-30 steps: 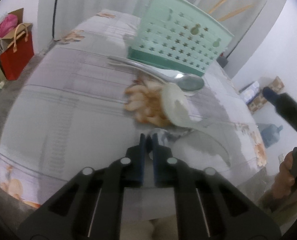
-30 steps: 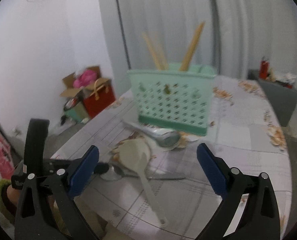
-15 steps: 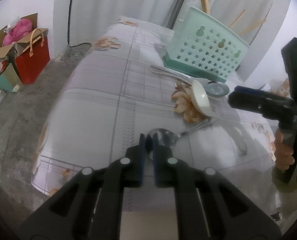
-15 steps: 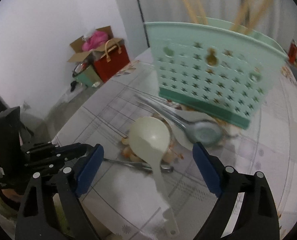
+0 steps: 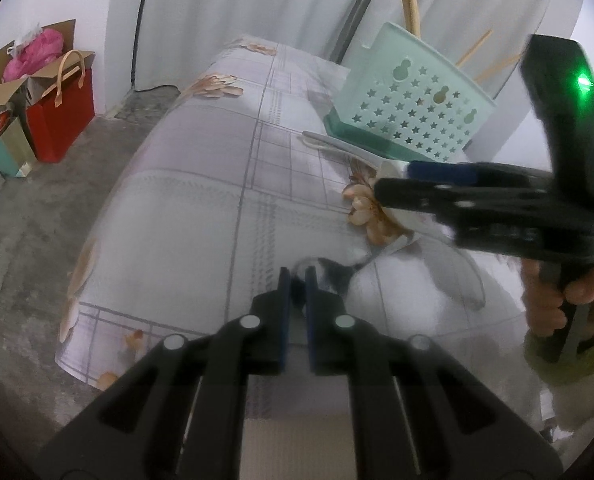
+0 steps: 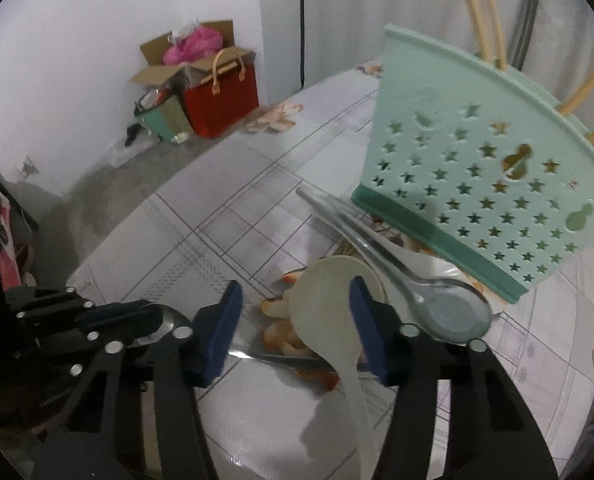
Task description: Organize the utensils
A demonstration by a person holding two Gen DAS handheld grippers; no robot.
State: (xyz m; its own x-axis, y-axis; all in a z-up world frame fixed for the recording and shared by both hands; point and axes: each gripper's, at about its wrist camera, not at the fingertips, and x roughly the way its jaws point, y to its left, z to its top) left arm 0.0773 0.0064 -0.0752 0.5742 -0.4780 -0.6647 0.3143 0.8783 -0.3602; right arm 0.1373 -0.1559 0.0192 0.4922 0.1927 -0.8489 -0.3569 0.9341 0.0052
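Mint-green plastic marks the landmark: a star-punched utensil basket (image 6: 485, 200) standing on a table (image 5: 201, 216) covered in a pale grid cloth with printed flowers, with wooden chopsticks (image 5: 411, 0) rising out of its top. Just in front of the basket's dark green base lies a large metal spoon (image 6: 445, 312), its handle running along the base and its bowl face up near the basket's right end in the right wrist view. A little nearer than that, over a flower print, lies a white plastic rice paddle (image 6: 333, 312), blade towards the basket and translucent handle pointing away from it. Under the paddle's neck a smaller metal spoon (image 6: 281, 358) lies crosswise, its bowl on the side away from the basket's right end. The left gripper (image 5: 299, 280) is down at that bowl with its blue pads nearly together, and a sliver of the spoon bowl's rim sits between them, so it looks clamped on the smaller metal spoon. The right gripper (image 6: 297, 332), held by a hand (image 5: 557, 296) in a green cuff, sits over the paddle with its jaws partly apart; they have just been closing, the blade lies between the pads, and the right pad is at the blade's edge while the left pad stands clear. Well beyond the basket, on the floor by the wall, stand a red gift bag (image 5: 63, 116) and a cardboard box (image 6: 189, 56) with pink stuff.
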